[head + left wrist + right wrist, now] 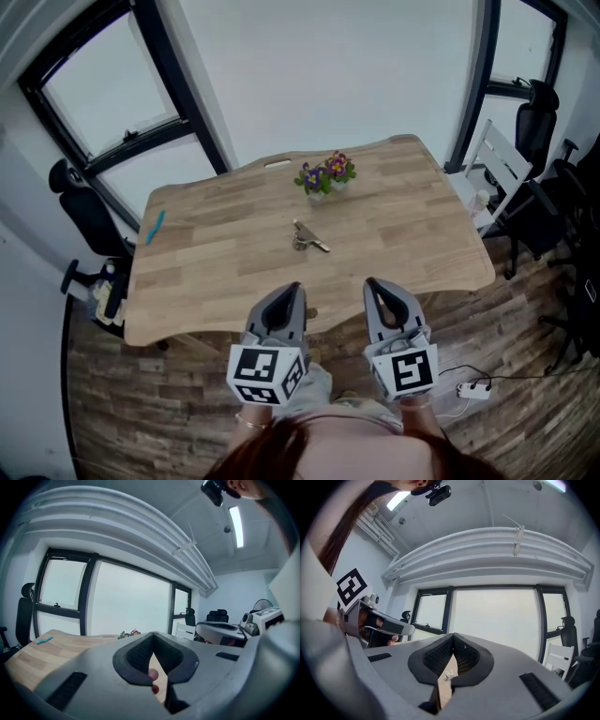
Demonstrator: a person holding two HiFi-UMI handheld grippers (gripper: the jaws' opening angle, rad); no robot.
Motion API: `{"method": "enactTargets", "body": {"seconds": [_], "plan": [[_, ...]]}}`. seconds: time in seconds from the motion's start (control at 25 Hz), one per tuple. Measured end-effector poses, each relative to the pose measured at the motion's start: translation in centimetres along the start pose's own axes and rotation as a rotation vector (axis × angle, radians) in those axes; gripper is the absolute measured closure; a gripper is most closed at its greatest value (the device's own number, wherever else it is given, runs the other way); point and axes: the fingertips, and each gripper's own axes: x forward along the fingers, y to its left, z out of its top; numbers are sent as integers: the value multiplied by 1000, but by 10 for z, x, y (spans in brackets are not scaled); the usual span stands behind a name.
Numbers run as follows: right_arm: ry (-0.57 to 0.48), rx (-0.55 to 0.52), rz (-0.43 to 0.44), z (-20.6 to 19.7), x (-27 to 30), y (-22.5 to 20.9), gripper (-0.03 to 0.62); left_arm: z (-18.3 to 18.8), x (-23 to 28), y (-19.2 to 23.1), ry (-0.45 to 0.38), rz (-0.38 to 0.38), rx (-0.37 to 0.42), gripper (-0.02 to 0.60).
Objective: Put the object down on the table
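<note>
Small metal object (309,240) already lies mid-table (216,234). Your left tool (292,287) and right tool (373,282) are both closed and empty, parked at the near edge. Placement looks done.

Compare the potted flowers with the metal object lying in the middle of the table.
The potted flowers stand upright; the metal object lies flat. The flowers are colourful, purple, pink and yellow, while the metal object is dull silver-grey. The flowers sit nearer the table's far edge; the metal object lies nearer the person. Both rest on the wooden table, close together.
</note>
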Motion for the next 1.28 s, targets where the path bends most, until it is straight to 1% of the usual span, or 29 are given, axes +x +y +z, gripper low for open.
{"method": "enactTargets", "body": {"seconds": [0.2,0.36,0.52,0.68,0.84,1.08,1.28], "plan": [[-17,-12,14,1,-15,4,594,-4,-13,-18,5,-4,12,580],[-20,9,26,2,-26,5,594,-11,-26,-27,6,3,19,580],[-11,-7,34,0,-36,5,594,-17,-37,-31,4,26,7,580],[0,-15,46,-5,-46,8,594,-28,-48,-32,15,48,15,580],[-9,-13,65,-6,-53,11,594,-34,-59,-32,9,80,1,580],[-8,8,75,-5,-58,17,594,-35,-69,-43,7,82,10,580],[-8,21,64,-4,-62,18,594,-32,-77,-39,-2,88,10,580]]}}
